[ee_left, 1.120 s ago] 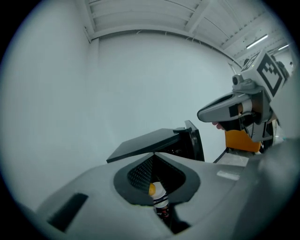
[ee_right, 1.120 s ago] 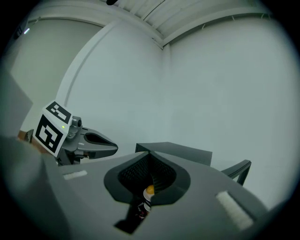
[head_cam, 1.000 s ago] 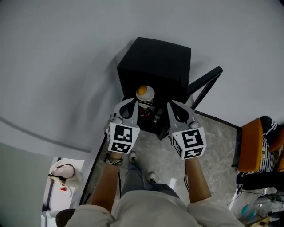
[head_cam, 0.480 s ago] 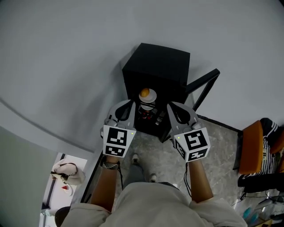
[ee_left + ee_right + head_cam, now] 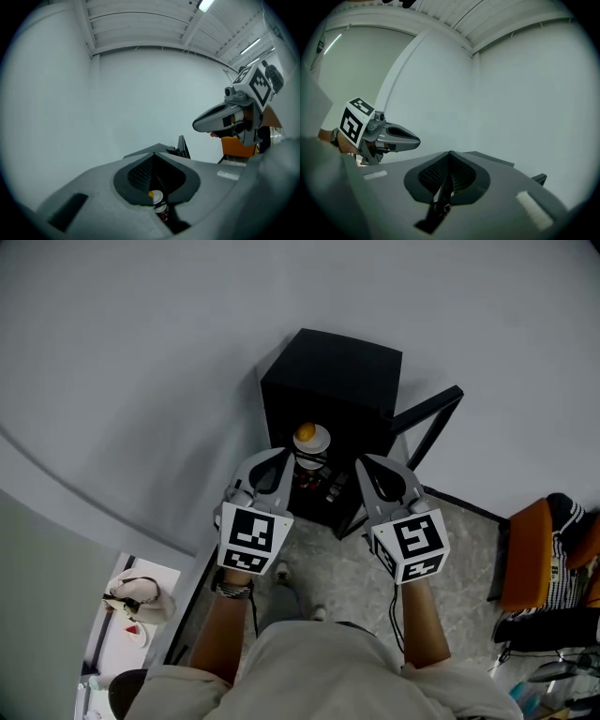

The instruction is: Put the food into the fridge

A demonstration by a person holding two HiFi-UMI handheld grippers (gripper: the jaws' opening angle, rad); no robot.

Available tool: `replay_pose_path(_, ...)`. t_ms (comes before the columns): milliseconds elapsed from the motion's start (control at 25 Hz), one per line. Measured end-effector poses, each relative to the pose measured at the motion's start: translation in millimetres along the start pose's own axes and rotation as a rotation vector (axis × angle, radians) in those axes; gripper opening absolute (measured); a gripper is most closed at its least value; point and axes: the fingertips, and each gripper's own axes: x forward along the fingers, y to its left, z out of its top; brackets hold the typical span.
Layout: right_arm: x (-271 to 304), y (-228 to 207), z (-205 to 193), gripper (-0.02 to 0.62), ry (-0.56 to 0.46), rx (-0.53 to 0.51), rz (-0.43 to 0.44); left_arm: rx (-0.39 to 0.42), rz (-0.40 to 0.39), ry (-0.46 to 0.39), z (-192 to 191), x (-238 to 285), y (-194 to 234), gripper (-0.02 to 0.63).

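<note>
A small black fridge (image 5: 337,367) stands on the floor against the white wall, its door (image 5: 427,418) swung open to the right. On its upper shelf sits a white plate with orange food (image 5: 310,437); bottles or cans (image 5: 323,486) stand below it. My left gripper (image 5: 279,461) and right gripper (image 5: 362,465) hover side by side just in front of the opening, both shut and empty. Through the left gripper's closed jaws (image 5: 154,157) the plate (image 5: 156,197) shows below. The right gripper's jaws (image 5: 450,154) meet at the tips too.
An orange chair (image 5: 534,549) with striped cloth stands at the right. The floor (image 5: 459,549) is grey stone. The person's shoes (image 5: 281,573) are right before the fridge. A bag and small items (image 5: 131,596) lie bottom left.
The view has shifted slightly, so the fridge sits a little further right and up. Both grippers stay shut, empty and side by side before the opening.
</note>
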Motion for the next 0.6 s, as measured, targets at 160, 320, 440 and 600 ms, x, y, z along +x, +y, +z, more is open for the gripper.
replay_pose_path(160,-2,-1,-5,0.005,0.009,0.001,0.002,0.003,-0.013,0.001,-2,1,-6,0.002)
replay_pose_path(320,-3,-1,-7,0.005,0.015,-0.002,0.001,0.003,-0.034,-0.001,-3,3,-12,0.002)
replay_pose_path(440,-3,-3,-7,0.005,0.017,-0.006,-0.002,0.001,-0.044,0.001,-4,5,-14,0.002)
replay_pose_path(600,-3,-4,-9,0.005,0.024,-0.005,-0.003,-0.002,-0.053,0.001,-4,7,-17,0.002)
